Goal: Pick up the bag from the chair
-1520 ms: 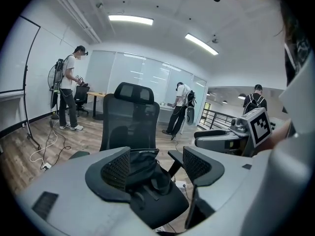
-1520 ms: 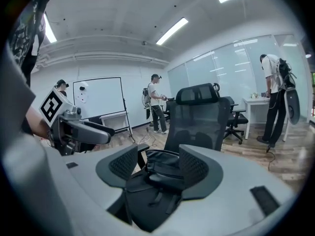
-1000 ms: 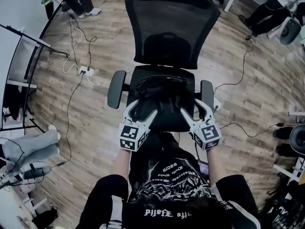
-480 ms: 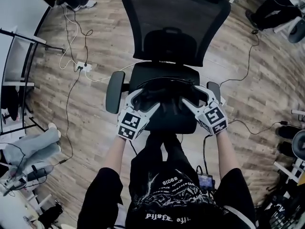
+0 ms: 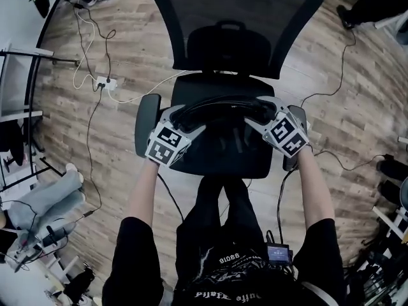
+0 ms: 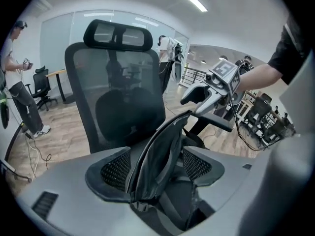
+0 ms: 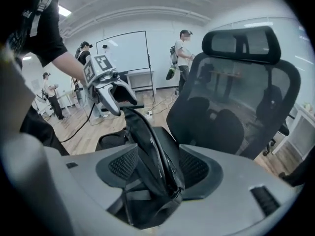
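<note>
A black bag (image 5: 220,115) lies across the seat of a black mesh office chair (image 5: 217,161). My left gripper (image 5: 183,115) is at the bag's left end and my right gripper (image 5: 258,110) at its right end. In the left gripper view the bag's folded fabric (image 6: 157,154) is pinched between the jaws of my left gripper (image 6: 156,168) and runs taut up to the right gripper (image 6: 193,96). In the right gripper view the bag (image 7: 150,149) sits squeezed in my right gripper (image 7: 155,171) and stretches to the left gripper (image 7: 120,96). Both are shut on it.
The chair's armrests (image 5: 145,123) flank the seat, with its backrest (image 5: 233,30) behind. A power strip (image 5: 102,81) and cables lie on the wooden floor at left, and another cable (image 5: 347,50) runs at right. People stand in the room (image 7: 183,50).
Both grippers moved forward over the seat and outward to the bag's ends, then closed on it. The bag now stretches between them. The view has shifted closer to the chair.
</note>
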Tool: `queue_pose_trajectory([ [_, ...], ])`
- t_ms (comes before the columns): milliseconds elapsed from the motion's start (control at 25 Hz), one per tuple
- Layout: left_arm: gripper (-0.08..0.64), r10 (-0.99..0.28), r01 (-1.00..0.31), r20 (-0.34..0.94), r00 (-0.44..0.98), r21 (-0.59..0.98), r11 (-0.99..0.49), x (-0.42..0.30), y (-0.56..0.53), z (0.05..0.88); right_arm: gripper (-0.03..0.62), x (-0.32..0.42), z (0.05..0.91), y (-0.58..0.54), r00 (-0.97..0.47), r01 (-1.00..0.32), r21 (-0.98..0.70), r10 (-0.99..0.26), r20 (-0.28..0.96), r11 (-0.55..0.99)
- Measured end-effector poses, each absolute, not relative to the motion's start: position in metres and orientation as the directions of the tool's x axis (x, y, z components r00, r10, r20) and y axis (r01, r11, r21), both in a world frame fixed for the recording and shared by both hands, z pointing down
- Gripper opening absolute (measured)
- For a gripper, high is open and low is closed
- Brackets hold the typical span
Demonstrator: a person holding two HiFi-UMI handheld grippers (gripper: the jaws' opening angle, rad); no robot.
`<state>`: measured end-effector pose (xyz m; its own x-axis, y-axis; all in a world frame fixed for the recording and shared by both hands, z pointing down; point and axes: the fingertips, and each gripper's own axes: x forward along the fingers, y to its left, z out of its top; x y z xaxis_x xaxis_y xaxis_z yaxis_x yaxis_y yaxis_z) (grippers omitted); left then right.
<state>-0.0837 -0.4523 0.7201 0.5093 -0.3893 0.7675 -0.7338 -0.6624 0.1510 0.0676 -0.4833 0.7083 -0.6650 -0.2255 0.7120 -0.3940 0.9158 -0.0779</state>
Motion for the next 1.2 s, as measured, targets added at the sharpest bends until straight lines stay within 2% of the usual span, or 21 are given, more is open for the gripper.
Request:
queue_pose_trajectory([
  [200, 0.341, -0.250, -0.691, 0.832, 0.495, 0.203, -0.694, -0.097, -0.450, 0.768, 0.278, 0.069, 0.754, -0.485, -0.612, -0.314, -0.113, -0.110, 0.783, 0.943],
  [360, 0.341, -0.168, -0.665, 0.868, 0.467, 0.220, -0.713, -0.105, -0.442, 0.801, 0.278, 0.068, 0.781, -0.488, -0.582, -0.309, -0.130, -0.079, 0.809, 0.942],
  [680, 0.341, -0.130, -0.607, 0.874, 0.469, 0.211, -0.766, -0.099, -0.438, 0.839, 0.277, 0.057, 0.815, -0.484, -0.579, -0.275, -0.161, -0.029, 0.815, 0.948],
  [840, 0.339, -0.120, -0.626, 0.863, 0.491, 0.254, -0.737, -0.101, -0.444, 0.840, 0.275, 0.058, 0.821, -0.488, -0.572, -0.283, -0.128, -0.060, 0.818, 0.951],
  [920, 0.296, -0.132, -0.641, 0.868, 0.479, 0.243, -0.728, -0.103, -0.445, 0.843, 0.155, 0.058, 0.821, -0.492, -0.568, -0.295, -0.105, -0.086, 0.818, 0.950],
  [960, 0.256, -0.148, -0.650, 0.868, 0.475, 0.232, -0.724, -0.103, -0.447, 0.844, 0.131, 0.058, 0.820, -0.493, -0.568, -0.299, -0.097, -0.095, 0.817, 0.949],
  [1000, 0.245, -0.166, -0.657, 0.864, 0.476, 0.224, -0.720, -0.103, -0.449, 0.845, 0.105, 0.058, 0.820, -0.494, -0.568, -0.302, -0.093, -0.101, 0.817, 0.949],
  [1080, 0.206, -0.177, -0.662, 0.858, 0.482, 0.225, -0.715, -0.103, -0.451, 0.847, 0.069, 0.057, 0.822, -0.493, -0.569, -0.315, -0.098, -0.105, 0.815, 0.944],
  [1200, 0.141, -0.170, -0.661, 0.857, 0.487, 0.234, -0.712, -0.102, -0.448, 0.849, 0.055, 0.056, 0.823, -0.491, -0.583, -0.349, -0.134, -0.103, 0.806, 0.927],
])
